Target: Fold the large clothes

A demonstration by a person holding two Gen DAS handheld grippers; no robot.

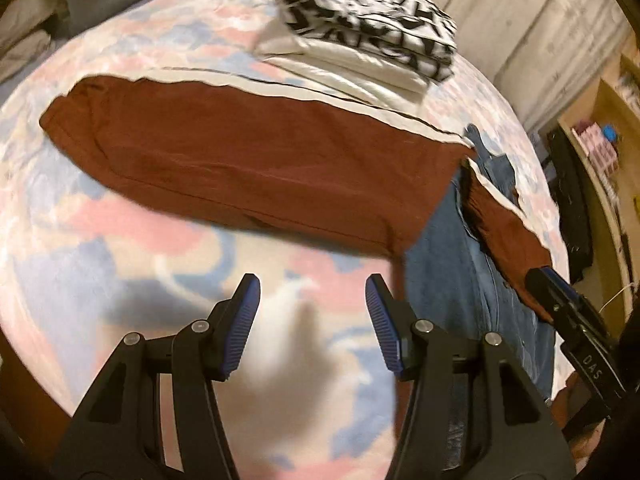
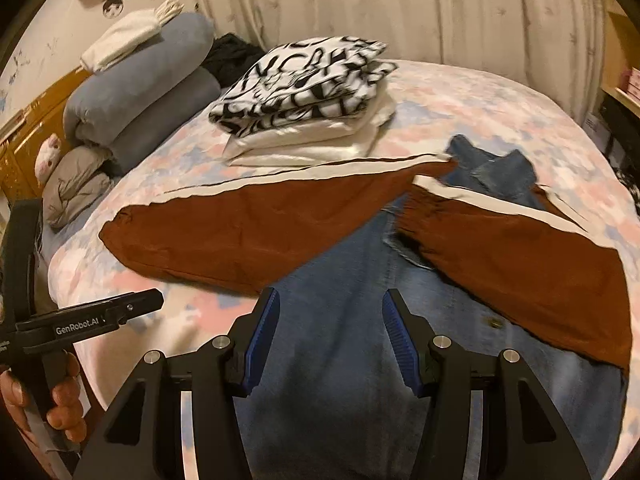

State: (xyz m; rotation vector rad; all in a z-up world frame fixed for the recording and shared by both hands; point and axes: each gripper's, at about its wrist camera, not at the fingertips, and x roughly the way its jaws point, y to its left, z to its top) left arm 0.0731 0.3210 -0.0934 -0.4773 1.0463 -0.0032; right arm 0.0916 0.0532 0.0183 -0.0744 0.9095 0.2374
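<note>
Above the bedspread (image 1: 120,240), both tongs (image 1: 312,320) (image 2: 328,332) agape, rust trousers (image 2: 248,232) beyond.

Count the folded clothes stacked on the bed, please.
2, maybe more hidden: a black-and-white patterned piece on top, a white piece beneath it, behind the rust-brown trousers.

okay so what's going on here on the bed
A person holding a two-finger gripper in each hand is sorting laundry on a bed with a pastel bedspread. Both the left gripper and the right gripper are open and hold nothing. Rust-brown trousers with a white side stripe lie spread out, partly over a blue denim garment. Behind them sits a stack of folded clothes, a black-and-white patterned piece on top.
</note>
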